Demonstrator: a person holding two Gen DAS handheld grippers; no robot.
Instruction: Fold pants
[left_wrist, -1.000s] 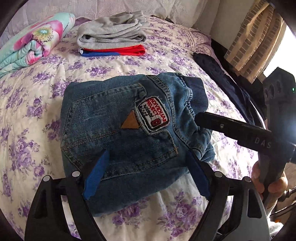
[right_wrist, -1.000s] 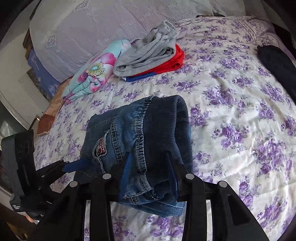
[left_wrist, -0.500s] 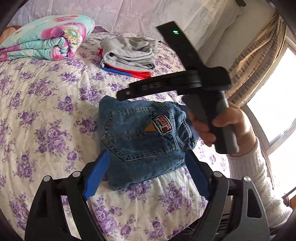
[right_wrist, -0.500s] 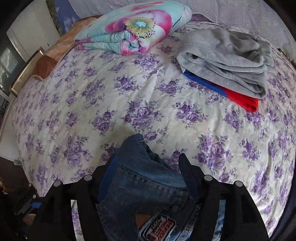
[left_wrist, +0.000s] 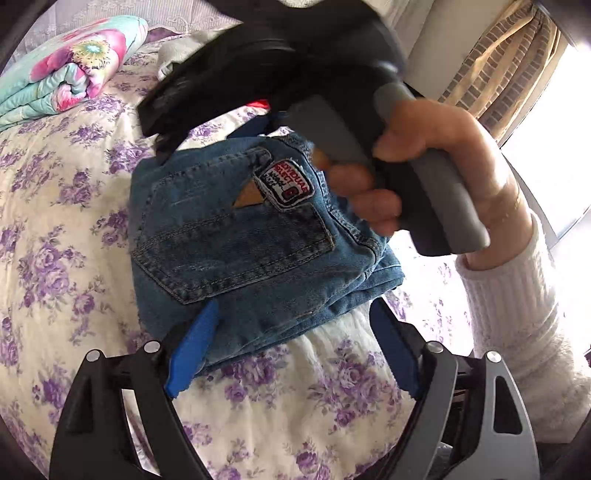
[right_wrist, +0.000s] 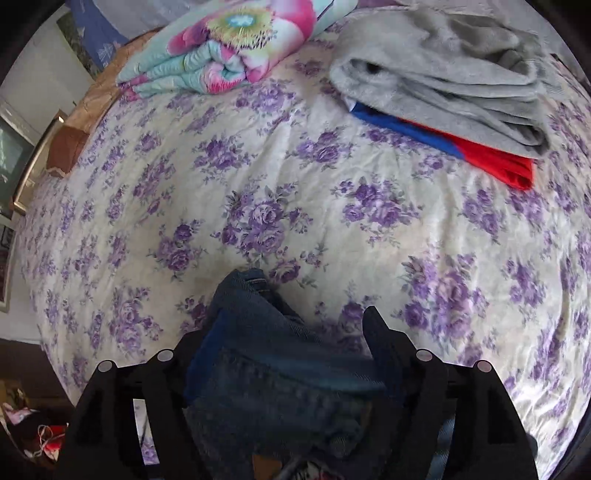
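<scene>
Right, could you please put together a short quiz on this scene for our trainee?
1. True or false: the grey clothes lie on top of a red and blue garment.
2. The open left gripper straddles the edge of: A the jeans; B a sock; C a shirt.
3. What colour are the flowers on the bedsheet?
Key: 1 true; 2 A; 3 purple.
</scene>
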